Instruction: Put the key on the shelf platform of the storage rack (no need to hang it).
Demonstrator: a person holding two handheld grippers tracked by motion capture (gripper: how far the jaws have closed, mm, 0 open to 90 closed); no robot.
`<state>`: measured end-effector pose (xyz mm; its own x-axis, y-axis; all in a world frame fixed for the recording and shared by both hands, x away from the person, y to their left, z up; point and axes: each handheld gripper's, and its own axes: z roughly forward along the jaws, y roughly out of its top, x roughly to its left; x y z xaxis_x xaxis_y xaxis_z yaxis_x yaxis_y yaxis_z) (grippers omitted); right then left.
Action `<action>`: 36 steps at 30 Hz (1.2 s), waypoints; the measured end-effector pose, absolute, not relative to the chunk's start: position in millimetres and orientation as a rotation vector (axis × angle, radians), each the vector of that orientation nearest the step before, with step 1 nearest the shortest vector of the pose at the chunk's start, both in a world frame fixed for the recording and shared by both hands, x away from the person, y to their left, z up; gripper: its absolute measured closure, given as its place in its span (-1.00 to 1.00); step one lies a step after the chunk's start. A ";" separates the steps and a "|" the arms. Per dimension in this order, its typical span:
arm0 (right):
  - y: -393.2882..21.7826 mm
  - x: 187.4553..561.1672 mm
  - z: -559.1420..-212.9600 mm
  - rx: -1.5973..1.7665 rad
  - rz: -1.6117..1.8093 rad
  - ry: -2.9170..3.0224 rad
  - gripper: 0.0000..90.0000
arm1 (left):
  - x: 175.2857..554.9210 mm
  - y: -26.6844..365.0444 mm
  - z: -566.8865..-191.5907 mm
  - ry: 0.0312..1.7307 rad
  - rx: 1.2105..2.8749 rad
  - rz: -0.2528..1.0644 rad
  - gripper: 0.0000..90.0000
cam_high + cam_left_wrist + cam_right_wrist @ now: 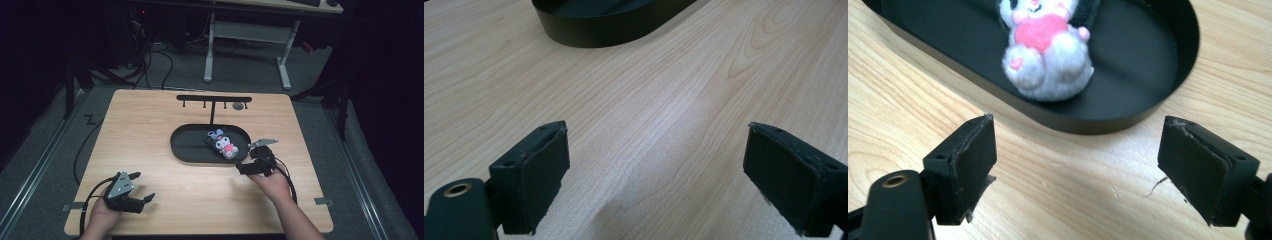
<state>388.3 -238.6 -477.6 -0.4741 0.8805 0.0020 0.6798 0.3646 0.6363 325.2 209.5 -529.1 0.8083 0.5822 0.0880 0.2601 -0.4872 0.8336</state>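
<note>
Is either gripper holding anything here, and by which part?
Nothing is held. The right gripper is open just short of the plush toy in the tray; the left gripper is open over bare table.

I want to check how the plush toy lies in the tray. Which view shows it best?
The high view: the whole plush toy lies in the tray, right of centre. The right gripper view is closer but cuts off its head.

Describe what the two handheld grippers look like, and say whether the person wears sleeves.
Both the left gripper and right gripper are black, with two blocky, flat-padded jaws, a grey three-cornered plate on top and a trailing black cable. The forearms are bare, no sleeves in view.
</note>
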 end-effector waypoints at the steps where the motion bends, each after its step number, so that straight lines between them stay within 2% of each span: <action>1: -240.8 384.6 -479.1 1.371 0.848 2.280 -0.65 | 325.1 209.5 -529.1 0.620 2.092 0.454 -0.74; 9: -247.2 359.1 -486.8 1.355 0.951 2.171 -0.69 | 324.4 208.0 -528.2 0.607 2.090 0.457 -0.74; 15: -242.0 318.0 -496.7 1.322 1.105 2.038 -0.68 | 323.3 206.0 -527.1 0.595 2.072 0.441 -0.74; 20: -257.1 280.4 -506.7 1.239 1.153 1.956 -0.67 | 321.8 206.9 -527.8 0.604 2.055 0.424 -0.74; 26: -281.9 280.6 -505.8 1.313 1.226 1.861 -0.67 | 322.4 206.0 -525.7 0.625 2.026 0.421 -0.74; 36: -271.2 284.0 -511.9 1.296 1.201 1.886 -0.67 | 320.8 205.7 -525.4 0.590 2.055 0.448 -0.74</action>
